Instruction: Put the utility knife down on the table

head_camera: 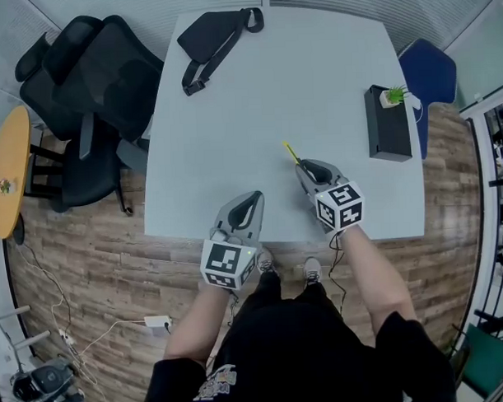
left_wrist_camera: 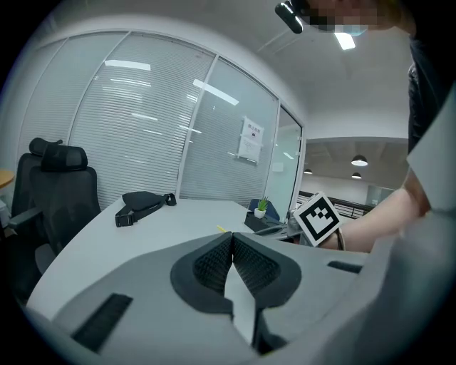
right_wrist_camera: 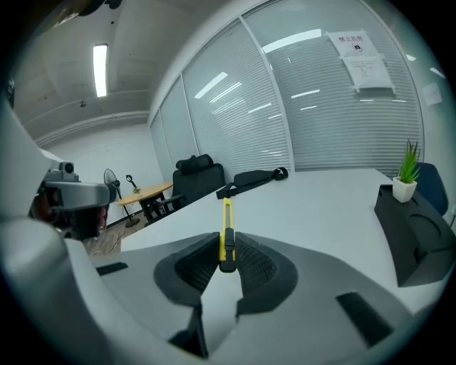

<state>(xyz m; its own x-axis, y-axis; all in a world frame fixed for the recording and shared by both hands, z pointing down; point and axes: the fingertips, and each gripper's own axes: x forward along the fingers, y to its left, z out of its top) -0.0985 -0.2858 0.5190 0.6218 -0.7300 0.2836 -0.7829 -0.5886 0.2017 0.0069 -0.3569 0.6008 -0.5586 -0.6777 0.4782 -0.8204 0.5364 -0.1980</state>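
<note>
A slim yellow utility knife (right_wrist_camera: pixel 226 229) with a black slider sticks out forward from my right gripper (right_wrist_camera: pixel 225 258), whose jaws are shut on its rear end. In the head view the knife (head_camera: pixel 291 152) pokes out of the right gripper (head_camera: pixel 309 170) over the white table (head_camera: pixel 257 113), near its front right part; whether it touches the table I cannot tell. My left gripper (head_camera: pixel 250 203) hovers at the table's front edge, jaws shut with nothing between them. In its own view the left gripper (left_wrist_camera: pixel 232 251) has its pads pressed together.
A black waist bag (head_camera: pixel 215 36) lies at the table's far left. A black box (head_camera: pixel 387 124) with a small potted plant (head_camera: pixel 394 95) stands at the right edge. Black office chairs (head_camera: pixel 87 86) crowd the table's left side; a blue chair (head_camera: pixel 429 74) stands at the right.
</note>
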